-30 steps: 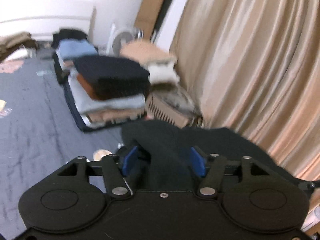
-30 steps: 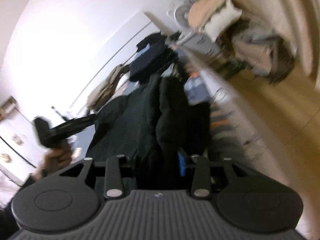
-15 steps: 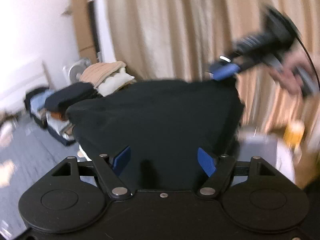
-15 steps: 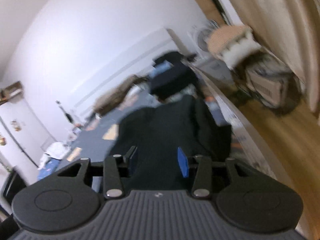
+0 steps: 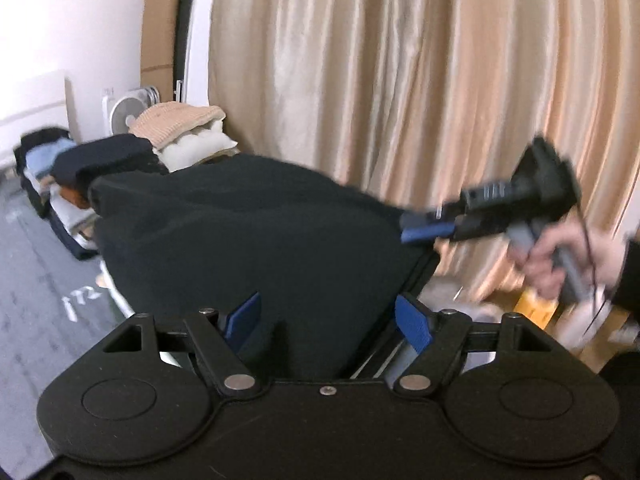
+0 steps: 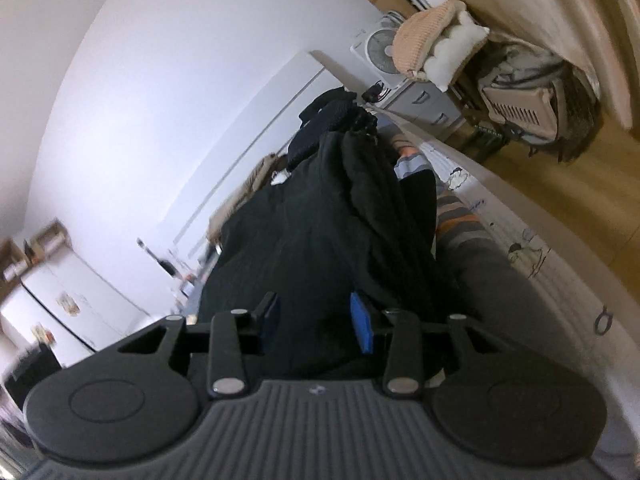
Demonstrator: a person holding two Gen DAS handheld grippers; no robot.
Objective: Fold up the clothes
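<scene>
A black garment [image 5: 256, 248] is stretched out in the air between my two grippers. In the left wrist view my left gripper [image 5: 328, 316] has its blue pads [image 5: 244, 320] set wide. The cloth's near edge lies across the gap between them. The right-hand pad shows its bare face beside the hem. My right gripper [image 5: 408, 230], held by a hand [image 5: 560, 256], is shut on the far corner. In the right wrist view the right gripper [image 6: 316, 320] has the black garment [image 6: 320, 220] bunched between its pads and running away from it.
A pile of folded clothes [image 5: 100, 160] sits on the grey bed [image 5: 40, 280] at the left. Behind it are a white fan [image 5: 124, 116] and a beige and white bundle [image 5: 180, 132]. A tan curtain [image 5: 400, 80] fills the back. A laundry basket [image 6: 520, 104] stands on the wooden floor [image 6: 560, 208].
My left gripper swung right, from facing the clothes pile to facing the curtain, and its jaws widened. The bunched garment is now spread between the grippers. The right gripper dropped a little.
</scene>
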